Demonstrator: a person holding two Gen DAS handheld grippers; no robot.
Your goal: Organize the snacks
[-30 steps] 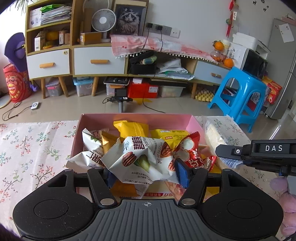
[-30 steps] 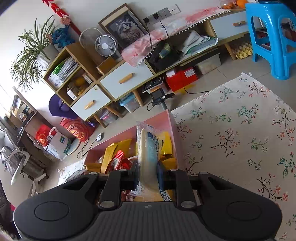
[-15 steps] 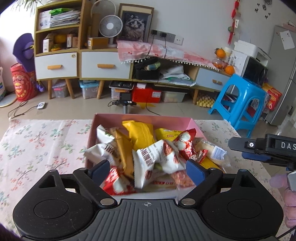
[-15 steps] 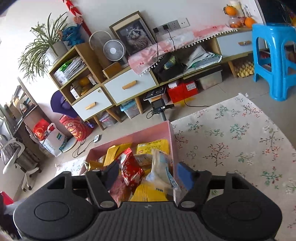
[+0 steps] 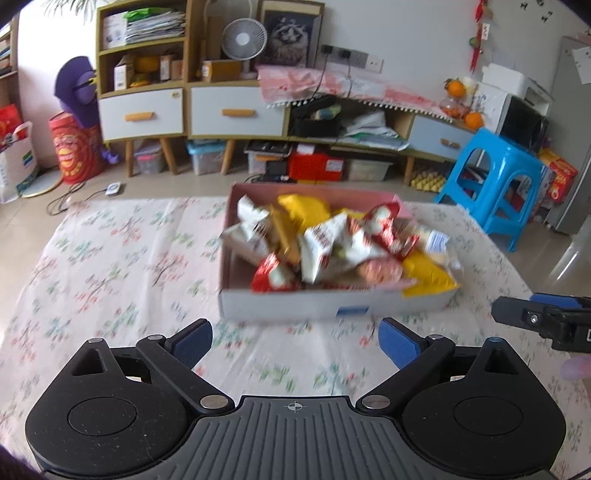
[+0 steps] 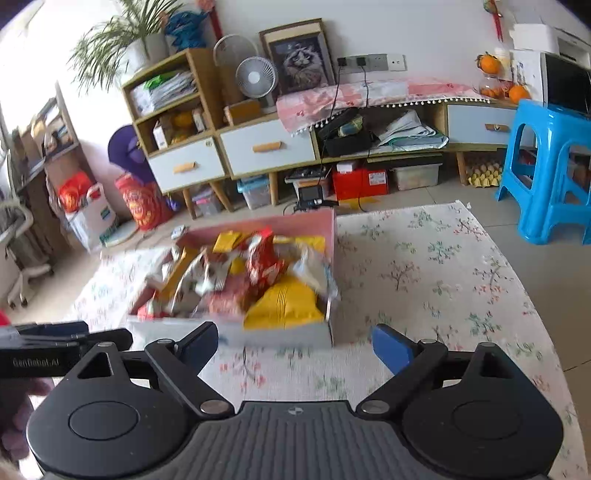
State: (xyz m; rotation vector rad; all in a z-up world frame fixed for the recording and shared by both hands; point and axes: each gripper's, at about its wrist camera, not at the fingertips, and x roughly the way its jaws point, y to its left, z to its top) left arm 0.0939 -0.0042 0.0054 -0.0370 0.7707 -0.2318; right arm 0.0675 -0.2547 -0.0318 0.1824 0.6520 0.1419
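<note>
Both the left gripper (image 5: 294, 341) and right gripper (image 6: 293, 345) are opening, nothing between them; hold both clear of the pink cardboard snack box (image 5: 332, 304) by the floral tablecloth's (image 5: 110, 258) far edge, so no packet snags.

White wall (image 5: 406, 33), tiled floor (image 6: 406, 195), wooden drawer cabinets (image 5: 184, 107), blue stool (image 6: 550, 173)

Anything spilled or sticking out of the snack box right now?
Nothing spilled on the tablecloth. The box is heaped untidily: a yellow packet overhangs its near right rim, and a clear-wrapped packet leans over the right wall.
</note>
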